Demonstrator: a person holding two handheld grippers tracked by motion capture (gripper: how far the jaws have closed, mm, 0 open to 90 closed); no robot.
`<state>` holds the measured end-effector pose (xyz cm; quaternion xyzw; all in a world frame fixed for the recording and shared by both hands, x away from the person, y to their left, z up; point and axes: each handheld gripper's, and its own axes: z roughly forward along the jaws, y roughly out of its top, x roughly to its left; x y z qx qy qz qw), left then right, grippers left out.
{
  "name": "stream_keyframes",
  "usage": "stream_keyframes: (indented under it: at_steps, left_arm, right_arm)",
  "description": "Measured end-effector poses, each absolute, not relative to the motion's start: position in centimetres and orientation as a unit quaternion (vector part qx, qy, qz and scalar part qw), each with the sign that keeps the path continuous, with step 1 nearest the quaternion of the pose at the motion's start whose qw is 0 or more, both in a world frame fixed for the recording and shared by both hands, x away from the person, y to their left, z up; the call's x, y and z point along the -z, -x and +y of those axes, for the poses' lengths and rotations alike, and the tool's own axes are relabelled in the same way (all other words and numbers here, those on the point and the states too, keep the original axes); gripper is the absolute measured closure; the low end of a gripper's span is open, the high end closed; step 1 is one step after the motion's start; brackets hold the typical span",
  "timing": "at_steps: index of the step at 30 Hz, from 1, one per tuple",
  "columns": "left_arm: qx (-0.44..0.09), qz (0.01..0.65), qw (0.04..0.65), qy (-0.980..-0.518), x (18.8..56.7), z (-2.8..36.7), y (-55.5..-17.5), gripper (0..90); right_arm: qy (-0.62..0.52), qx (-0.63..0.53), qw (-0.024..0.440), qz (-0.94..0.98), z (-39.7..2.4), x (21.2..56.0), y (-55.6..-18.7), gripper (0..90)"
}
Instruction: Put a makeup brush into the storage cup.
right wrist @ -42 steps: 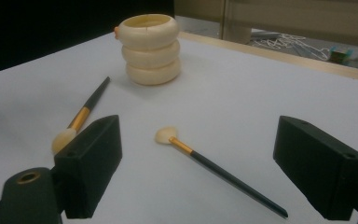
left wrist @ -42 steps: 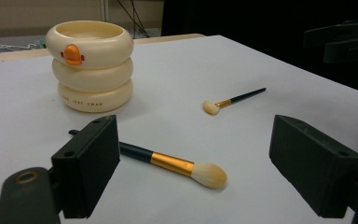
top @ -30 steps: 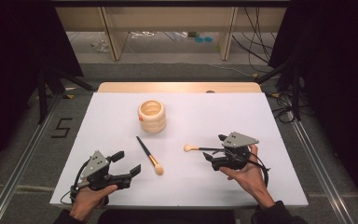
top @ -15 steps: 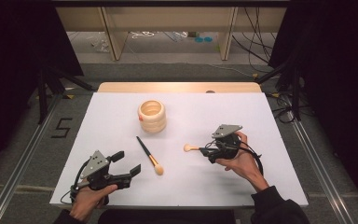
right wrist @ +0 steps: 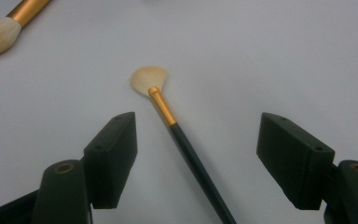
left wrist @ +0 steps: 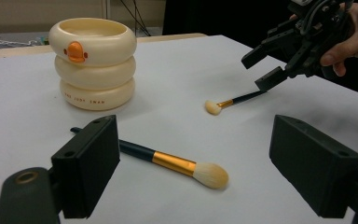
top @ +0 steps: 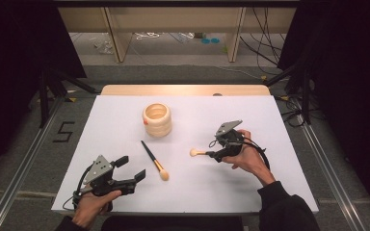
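Now right gripper point(top: 211, 155) low over small brush point(right wrist: 168, 112), jaws closing astride handle, left gripper point(top: 134, 169) jaws open.

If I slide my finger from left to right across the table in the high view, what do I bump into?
Left black two-jaw gripper → big black-handled makeup brush → small fan-tipped makeup brush → right black two-jaw gripper.

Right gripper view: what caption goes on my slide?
Open right tool straddles a small brush lying on the white table.
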<state>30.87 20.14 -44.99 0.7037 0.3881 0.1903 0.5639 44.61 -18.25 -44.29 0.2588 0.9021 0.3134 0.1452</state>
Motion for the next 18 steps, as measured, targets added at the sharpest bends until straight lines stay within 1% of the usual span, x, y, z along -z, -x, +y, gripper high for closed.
stream_keyframes:
  at_steps: [1, 8, 11, 14, 15, 18]
  left_arm:
    - [-0.190, 0.388, 0.564, -0.704, 45.0, 20.1, -30.9, 15.8]
    - [-0.191, 0.388, 0.564, -0.704, 45.0, 20.1, -30.9, 15.8]
    - [-0.191, 0.388, 0.564, -0.703, 45.0, 20.1, -30.9, 15.8]
    - [-0.191, 0.389, 0.564, -0.703, 45.0, 20.1, -30.9, 15.8]
    - [-0.191, 0.389, 0.564, -0.703, 45.0, 20.1, -30.9, 15.8]
    - [-0.191, 0.388, 0.563, -0.704, 45.0, 20.2, -30.9, 15.8]
  right_arm:
    - [-0.257, -0.308, 0.136, 0.906, -18.2, 44.4, -44.7, 30.0]
    - [-0.247, -0.285, 0.136, 0.916, -17.8, 44.6, -45.6, 30.6]
    - [-0.241, -0.273, 0.121, 0.923, -17.8, 44.4, -46.5, 32.9]
    - [-0.239, -0.272, 0.123, 0.924, -17.7, 44.4, -46.8, 35.2]
    - [-0.234, -0.266, 0.114, 0.928, -17.5, 44.3, -47.1, 37.8]
    - [-0.226, -0.259, 0.107, 0.933, -17.4, 44.2, -47.3, 38.5]
